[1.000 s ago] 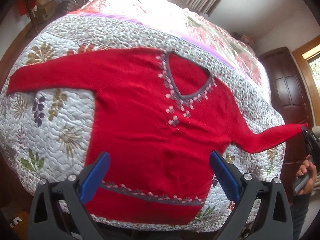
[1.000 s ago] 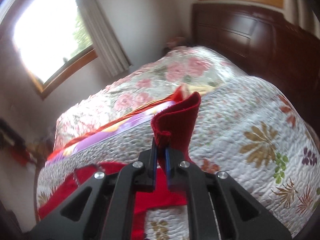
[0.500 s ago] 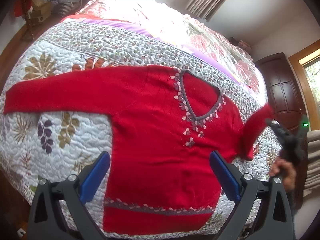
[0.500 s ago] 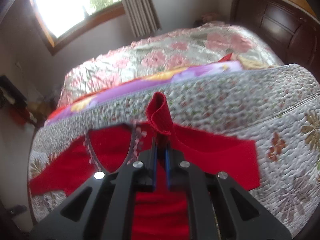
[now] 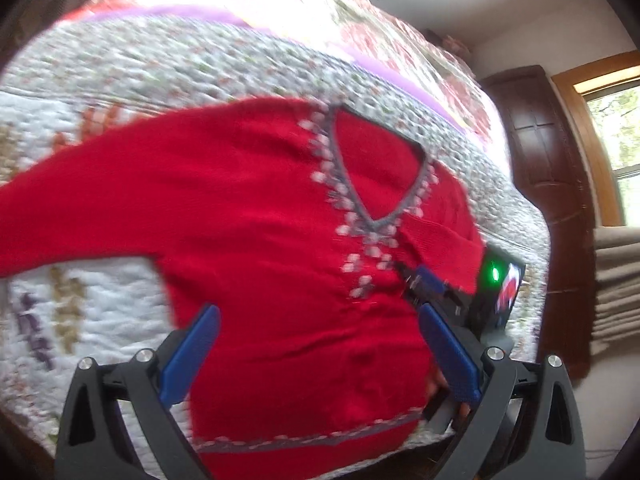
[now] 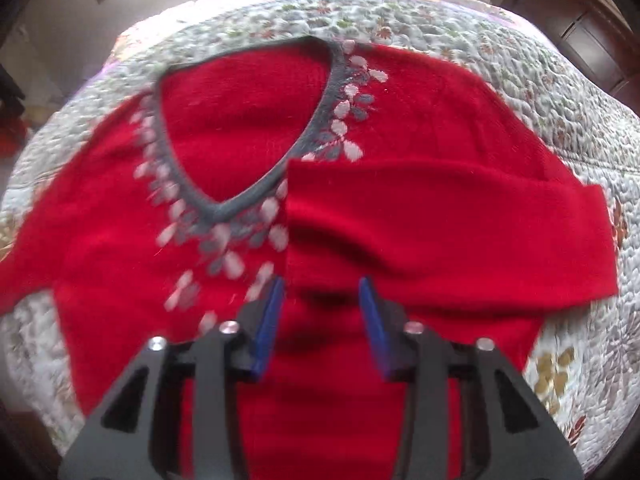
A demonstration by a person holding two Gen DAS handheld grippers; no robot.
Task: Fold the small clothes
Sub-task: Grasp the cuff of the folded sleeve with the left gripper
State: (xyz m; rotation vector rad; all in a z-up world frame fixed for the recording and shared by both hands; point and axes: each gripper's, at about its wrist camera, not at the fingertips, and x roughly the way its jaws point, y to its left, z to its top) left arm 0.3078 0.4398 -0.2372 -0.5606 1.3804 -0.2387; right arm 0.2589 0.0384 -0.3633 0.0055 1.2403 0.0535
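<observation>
A small red sweater [image 5: 256, 216] with a grey V-neck and pale flower trim lies flat on the quilted bed. Its right sleeve [image 6: 440, 216] is folded across the chest, cuff edge near the neckline. The other sleeve [image 5: 80, 216] stretches straight out to the left. My right gripper [image 6: 320, 292] hovers open just below the folded sleeve's cuff, nothing between its blue pads. In the left wrist view the right gripper [image 5: 424, 284] shows over the chest. My left gripper [image 5: 316, 320] is open above the sweater's lower body.
The bed carries a white floral quilt [image 5: 80, 304] with a grey-patterned band [image 6: 400, 20] behind the neckline and a pink flowered cover beyond. A dark wooden headboard or door [image 5: 548, 184] and a window [image 5: 616, 128] stand at the right.
My right gripper carried the right sleeve over onto the chest, laid it flat and let it go, opening. The left gripper moved closer to the sweater and stayed open.
</observation>
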